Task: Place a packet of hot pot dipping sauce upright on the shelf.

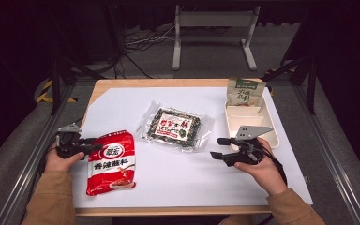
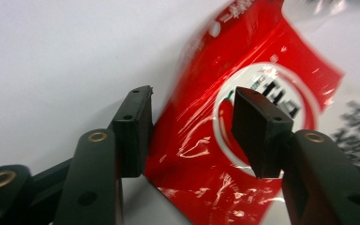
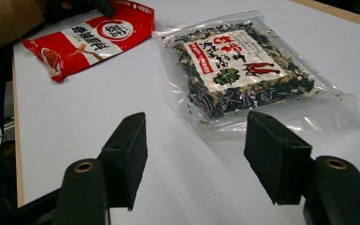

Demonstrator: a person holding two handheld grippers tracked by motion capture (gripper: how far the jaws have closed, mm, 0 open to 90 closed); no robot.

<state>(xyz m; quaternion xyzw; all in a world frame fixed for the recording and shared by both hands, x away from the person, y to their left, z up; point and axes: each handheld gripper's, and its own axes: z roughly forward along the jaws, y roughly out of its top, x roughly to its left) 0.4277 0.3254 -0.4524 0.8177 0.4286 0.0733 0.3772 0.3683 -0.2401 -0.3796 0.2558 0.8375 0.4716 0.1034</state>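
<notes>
A red seasoning packet (image 1: pixel 112 164) (image 2: pixel 201 154) lies flat on the white sheet at the front left. My left gripper (image 1: pixel 93 143) (image 2: pixel 192 112) sits at its upper left corner, open. The corner lies between the jaws, and the pads do not press on it. A clear packet of dried green flakes (image 1: pixel 176 126) (image 3: pixel 243 70) rests in the middle of the sheet. My right gripper (image 1: pixel 218 147) (image 3: pixel 197 136) is held just right of it, open, with nothing between its jaws, pointing toward that packet. The red packet (image 3: pixel 89 37) also appears far off in the right gripper view.
A cream compartment tray (image 1: pixel 248 112) stands at the right edge with a green snack bag (image 1: pixel 246 91) upright in its far end. The white sheet (image 1: pixel 178 178) covers most of the wooden table. A metal stand and cables are on the floor beyond the table.
</notes>
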